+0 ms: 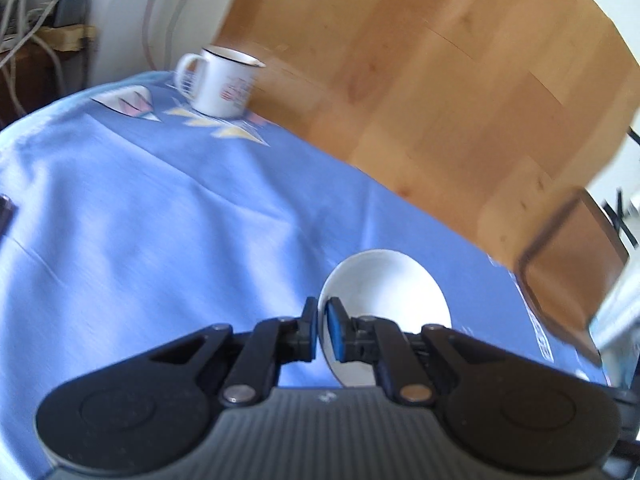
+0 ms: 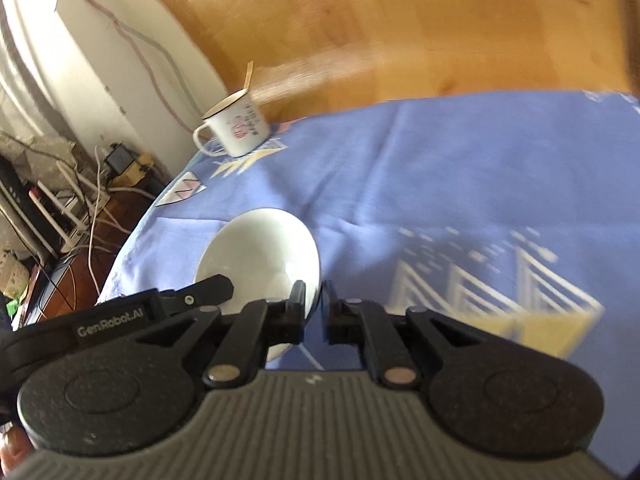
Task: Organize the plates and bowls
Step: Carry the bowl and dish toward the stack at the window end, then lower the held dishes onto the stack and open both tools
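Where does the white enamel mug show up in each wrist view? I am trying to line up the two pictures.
Left wrist view: the white enamel mug stands upper left, at the far edge of the blue tablecloth, handle to the left.
Right wrist view: the mug stands upper left of centre, at the cloth's far corner, a stick in it.
Shared landmark: the wooden board right behind the mug.

- Soft daylight fills both views, strongest on the pale wall [image 2: 80, 52] far left of the fingers.
- Motion blur smears the wood floor [image 1: 440, 80] and the tablecloth [image 2: 460, 184] ahead of the fingers.
- Fisheye curvature bends the edges; corners go dark.
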Motion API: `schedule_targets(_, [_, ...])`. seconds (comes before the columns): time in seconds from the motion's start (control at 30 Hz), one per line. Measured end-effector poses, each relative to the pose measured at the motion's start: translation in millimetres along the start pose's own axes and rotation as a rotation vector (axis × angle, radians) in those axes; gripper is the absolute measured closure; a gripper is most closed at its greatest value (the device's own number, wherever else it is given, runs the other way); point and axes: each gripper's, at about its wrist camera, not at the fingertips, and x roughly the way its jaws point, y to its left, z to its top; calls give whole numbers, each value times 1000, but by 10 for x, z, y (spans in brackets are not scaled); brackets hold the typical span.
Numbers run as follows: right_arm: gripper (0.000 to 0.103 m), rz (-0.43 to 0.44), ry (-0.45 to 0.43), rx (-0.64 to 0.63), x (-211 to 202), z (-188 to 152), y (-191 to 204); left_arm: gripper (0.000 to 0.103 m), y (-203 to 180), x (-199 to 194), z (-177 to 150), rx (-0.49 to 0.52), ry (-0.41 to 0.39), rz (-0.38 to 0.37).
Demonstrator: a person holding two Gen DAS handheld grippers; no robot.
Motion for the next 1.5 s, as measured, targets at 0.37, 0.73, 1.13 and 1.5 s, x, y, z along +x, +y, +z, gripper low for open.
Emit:
schedule_targets(0.37, [91, -13, -66, 55, -366, -183, -334, 95, -497, -56, -223, 109, 13, 5])
schedule_targets(0.73, [91, -30, -90, 95, -564, -308, -638, 95, -765, 90, -373, 163, 66, -4])
schedule_targets(1.13, [87, -27, -100, 81, -550, -371, -704, 93, -775, 214, -421, 177, 107, 18])
schedule_targets(1.5, [91, -62, -163, 29, -625, -349, -688, 94, -777, 238, -439, 195, 101, 19])
